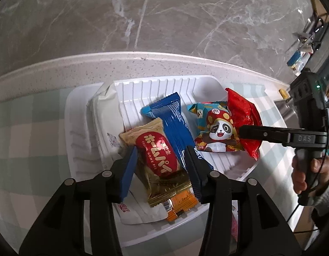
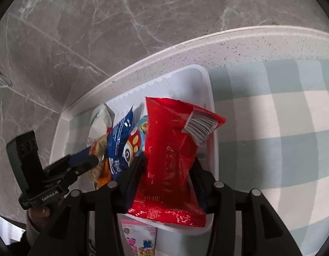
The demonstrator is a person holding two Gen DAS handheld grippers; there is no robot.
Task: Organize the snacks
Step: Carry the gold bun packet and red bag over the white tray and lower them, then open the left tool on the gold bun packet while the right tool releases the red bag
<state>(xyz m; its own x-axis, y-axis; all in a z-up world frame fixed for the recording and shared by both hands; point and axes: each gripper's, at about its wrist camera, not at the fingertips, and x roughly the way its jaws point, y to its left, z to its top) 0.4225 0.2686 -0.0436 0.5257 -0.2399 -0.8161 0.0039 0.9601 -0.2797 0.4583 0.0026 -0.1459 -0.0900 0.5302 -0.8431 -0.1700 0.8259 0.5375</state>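
The gold home-pie packet (image 1: pixel 158 160) lies in the white ribbed tray (image 1: pixel 74 140). Its long axis runs from the tray's far left toward the near right edge, and the red oval label follows the same line. The left gripper (image 1: pixel 162 168) straddles this packet: the blue pads (image 1: pixel 128 175) stand clear of the wrapper on both sides, so the jaws are partly open and grip nothing.

Just beside the gold packet, and partly over it, a blue wafer packet (image 1: pixel 175 128) lies with its long axis running from the far rim toward the near side. A white pouch (image 1: pixel 104 115) rests along the tray's left wall. An orange packet (image 1: pixel 181 204) shows under the gold packet's near end.

To the right lies a panda-print packet (image 1: pixel 215 130), and beyond it a red foil bag (image 2: pixel 170 153). The bag's long axis runs away from the right gripper (image 2: pixel 166 175), with the barcode corner at the far right. The bag sits between the right fingers, which flank its narrowed waist; whether the pads press it cannot be told.

The tray stands on a pale green checked cloth (image 2: pixel 281 128) covering a speckled counter (image 1: pixel 143 64) near its rim. A grey marbled floor (image 1: pixel 164 10) lies beyond.
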